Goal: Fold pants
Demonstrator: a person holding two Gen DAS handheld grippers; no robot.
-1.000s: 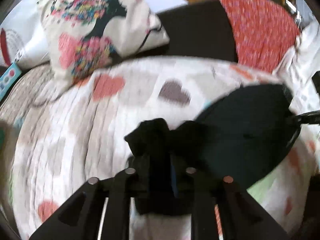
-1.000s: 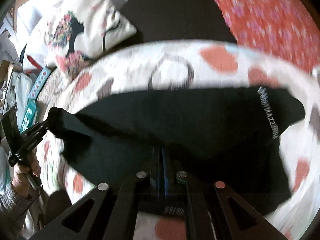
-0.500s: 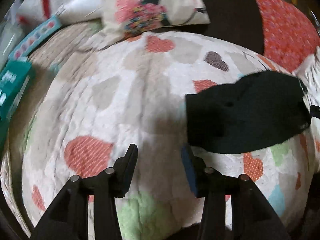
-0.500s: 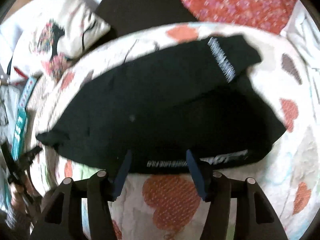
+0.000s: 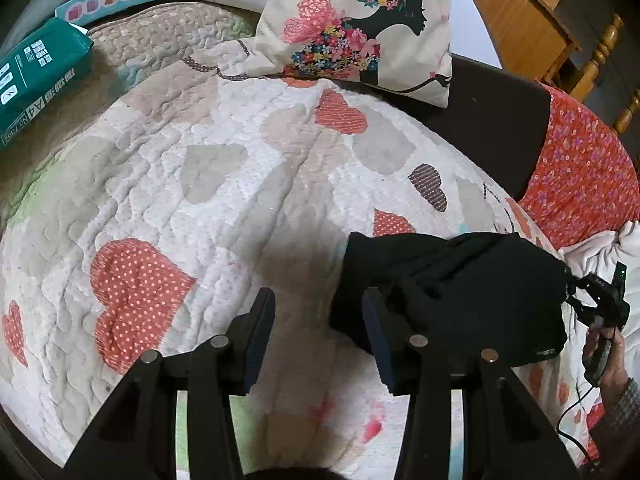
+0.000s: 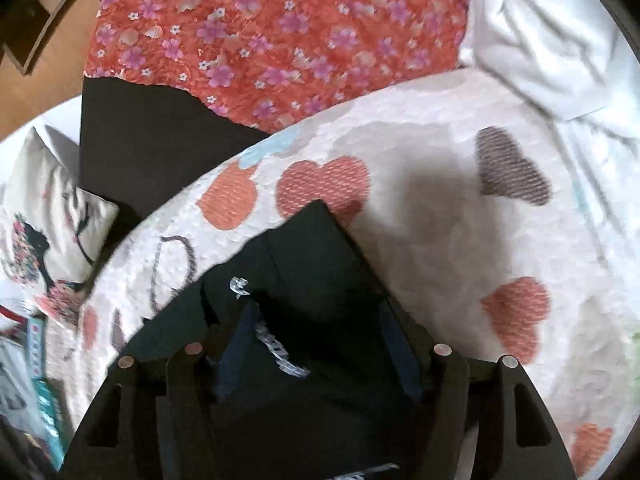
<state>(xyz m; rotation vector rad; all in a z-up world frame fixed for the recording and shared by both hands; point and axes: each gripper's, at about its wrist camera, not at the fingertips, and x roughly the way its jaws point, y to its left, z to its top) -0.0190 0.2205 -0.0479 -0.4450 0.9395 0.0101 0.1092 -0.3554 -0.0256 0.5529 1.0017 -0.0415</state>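
The black pants (image 5: 452, 292) lie as a compact, several-layered bundle on the heart-print quilt (image 5: 224, 184), toward its right edge in the left wrist view. From the left gripper (image 5: 318, 320) the bundle sits to the right and slightly ahead: its near-left corner is just beside the gripper's right finger, which overlaps the cloth's edge in the picture, while the gap between the fingers shows only bare quilt. The bundle's long axis runs roughly left to right across that view. The left jaws stand wide apart and hold nothing.

The right gripper (image 6: 316, 340) is the nearer of the two. Its jaws are also spread, and in the right wrist view they straddle the dark fabric (image 6: 312, 256) with white lettering between them; the cloth fills the gap but the pads do not look pressed onto it, so it seems released, not clamped. Whether the pads touch the cloth cannot be told.

Judged from this, the fold looks nearly complete, and any next tidy-up would fall to the right gripper.

The quilt is soft and lumpy. At its far edge lie a floral silhouette cushion (image 5: 360, 28) and a red floral fabric (image 6: 280, 36); a green paper ream (image 5: 36, 80) sits at the left edge.
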